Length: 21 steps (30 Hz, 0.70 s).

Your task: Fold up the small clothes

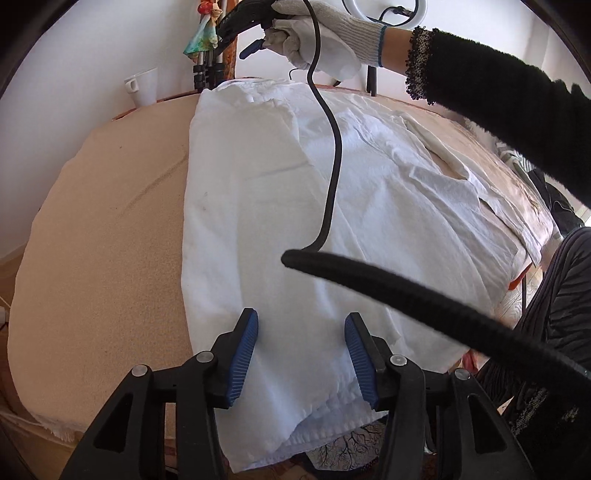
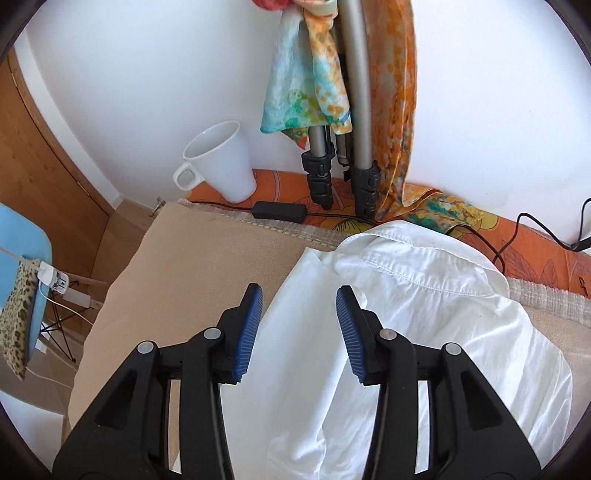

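A white shirt [image 1: 280, 206] lies spread on the beige cloth-covered table [image 1: 103, 229], one side folded over its middle. My left gripper [image 1: 301, 321] hovers open above the shirt's near hem, nothing between its blue pads. In the right wrist view the shirt's collar end [image 2: 417, 280] lies near the wall. My right gripper [image 2: 299, 295] is open above the shirt's left edge by the collar, with nothing pinched. Far across the left wrist view, a gloved hand [image 1: 325, 40] holds the right gripper [image 1: 240, 26] above the shirt's far end.
A white mug [image 2: 221, 166] stands at the table's back edge beside tripod legs [image 2: 343, 162] draped with a colourful scarf [image 2: 306, 88]. A black adapter and cables [image 2: 279, 211] lie behind the collar. A black cable [image 1: 332, 155] hangs across the shirt. A blue chair [image 2: 22, 251] is left.
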Motion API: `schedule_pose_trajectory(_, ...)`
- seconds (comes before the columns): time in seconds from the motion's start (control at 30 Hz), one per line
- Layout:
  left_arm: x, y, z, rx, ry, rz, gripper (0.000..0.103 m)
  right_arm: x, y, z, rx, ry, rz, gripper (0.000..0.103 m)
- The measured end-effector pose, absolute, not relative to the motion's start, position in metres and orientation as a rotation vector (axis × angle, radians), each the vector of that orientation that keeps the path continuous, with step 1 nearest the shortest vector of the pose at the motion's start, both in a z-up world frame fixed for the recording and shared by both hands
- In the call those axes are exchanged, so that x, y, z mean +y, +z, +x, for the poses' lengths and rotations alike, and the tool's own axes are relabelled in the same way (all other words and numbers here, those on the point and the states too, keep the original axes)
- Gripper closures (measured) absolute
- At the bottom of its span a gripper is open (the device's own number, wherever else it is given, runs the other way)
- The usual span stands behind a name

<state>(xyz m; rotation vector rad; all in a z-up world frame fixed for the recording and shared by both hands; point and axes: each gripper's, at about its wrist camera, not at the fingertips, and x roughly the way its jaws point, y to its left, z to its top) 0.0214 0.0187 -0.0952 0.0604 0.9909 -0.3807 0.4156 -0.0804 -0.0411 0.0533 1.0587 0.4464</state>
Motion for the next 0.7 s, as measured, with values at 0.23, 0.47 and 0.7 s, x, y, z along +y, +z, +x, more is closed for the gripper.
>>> schedule_pose_trajectory(0.23, 0.015, -0.092, -0.007, 0.978, -0.370, 0.079, 0.053, -0.128, 0.028, 0.361, 0.981, 0.451, 0.117, 0.046)
schedule_pose_trajectory(0.47, 0.020, -0.075, -0.014, 0.850, -0.212, 0.206, 0.056, -0.187, 0.094, 0.296, 0.899, 0.461, 0.189, 0.039)
schedule_pose_trajectory(0.7, 0.028, -0.041, -0.013, 0.705, -0.117, 0.125, 0.058, -0.264, 0.141, 0.219, 0.815, 0.432, 0.204, 0.034)
